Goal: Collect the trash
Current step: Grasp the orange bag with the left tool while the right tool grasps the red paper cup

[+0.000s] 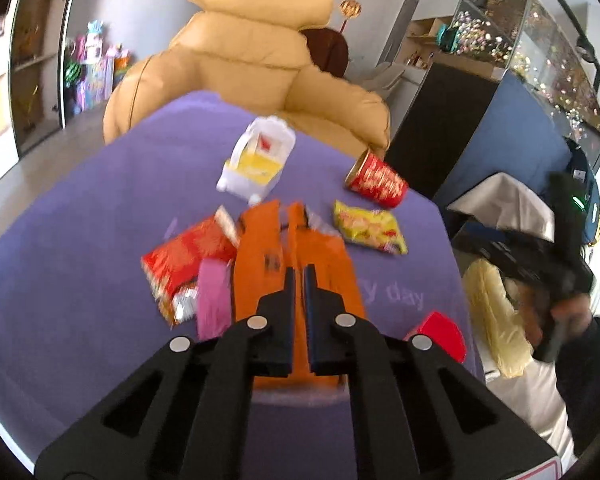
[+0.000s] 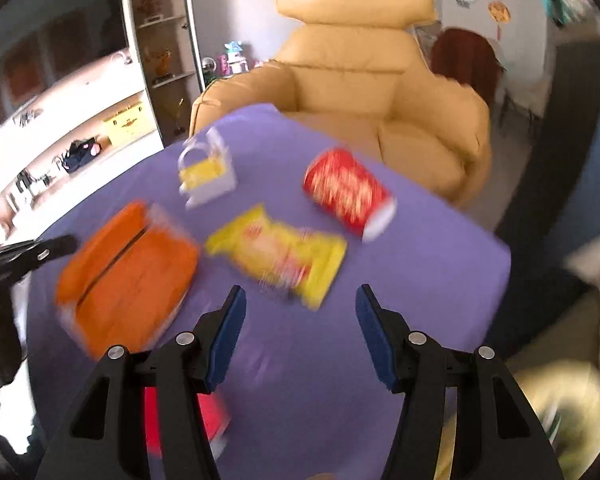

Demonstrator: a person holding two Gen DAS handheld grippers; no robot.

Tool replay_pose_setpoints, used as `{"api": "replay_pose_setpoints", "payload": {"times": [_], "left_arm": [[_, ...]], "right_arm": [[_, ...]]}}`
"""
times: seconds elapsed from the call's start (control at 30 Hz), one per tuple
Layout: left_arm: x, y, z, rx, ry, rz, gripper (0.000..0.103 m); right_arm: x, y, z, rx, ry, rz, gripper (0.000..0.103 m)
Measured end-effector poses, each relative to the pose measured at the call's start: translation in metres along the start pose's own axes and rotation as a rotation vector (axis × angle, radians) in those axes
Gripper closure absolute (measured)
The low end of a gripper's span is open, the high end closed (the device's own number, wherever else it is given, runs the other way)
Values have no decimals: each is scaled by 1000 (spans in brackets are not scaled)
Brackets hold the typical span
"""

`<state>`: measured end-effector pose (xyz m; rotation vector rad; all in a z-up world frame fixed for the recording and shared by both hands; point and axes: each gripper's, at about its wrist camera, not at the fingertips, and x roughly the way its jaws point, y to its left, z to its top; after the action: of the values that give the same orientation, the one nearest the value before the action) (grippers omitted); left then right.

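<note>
My left gripper (image 1: 299, 270) has its jaws drawn close together over an orange packet (image 1: 260, 248), pinching its near part. In the right wrist view the same packet (image 2: 128, 264) lies at the left, with the left gripper (image 2: 70, 242) at its edge. My right gripper (image 2: 300, 292) stands open above the purple cloth, just short of a yellow snack bag (image 2: 280, 256) and holding nothing. A red paper cup (image 2: 348, 192) lies on its side beyond it. A red snack bag (image 1: 184, 256) and a pink wrapper (image 1: 212, 300) lie left of the orange packet.
A small white and yellow carton (image 1: 256, 160) stands farther back on the purple-covered table (image 1: 80, 240). A red object (image 1: 440, 332) sits near the table's front right edge. A tan armchair (image 1: 252, 52) is behind the table. A pale yellow plastic bag (image 1: 492, 320) hangs at the right.
</note>
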<state>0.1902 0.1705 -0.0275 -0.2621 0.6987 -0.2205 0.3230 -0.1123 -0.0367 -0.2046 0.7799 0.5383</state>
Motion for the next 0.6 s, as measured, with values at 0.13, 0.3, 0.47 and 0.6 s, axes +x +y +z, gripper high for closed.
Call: {"api": "replay_pose_setpoints", "payload": {"times": [0.13, 0.3, 0.47, 0.6], "left_arm": [[-2, -3, 12, 23, -21, -61, 59], [1, 3, 13, 46, 0, -40, 56], [13, 21, 9, 12, 45, 9, 56], [22, 35, 6, -40, 68, 21, 56]], "right_arm": [[40, -10, 46, -171, -53, -62, 49], [95, -31, 73, -215, 21, -19, 43], [131, -32, 75, -281, 80, -43, 40], [150, -31, 72, -250, 160, -105, 40]]}}
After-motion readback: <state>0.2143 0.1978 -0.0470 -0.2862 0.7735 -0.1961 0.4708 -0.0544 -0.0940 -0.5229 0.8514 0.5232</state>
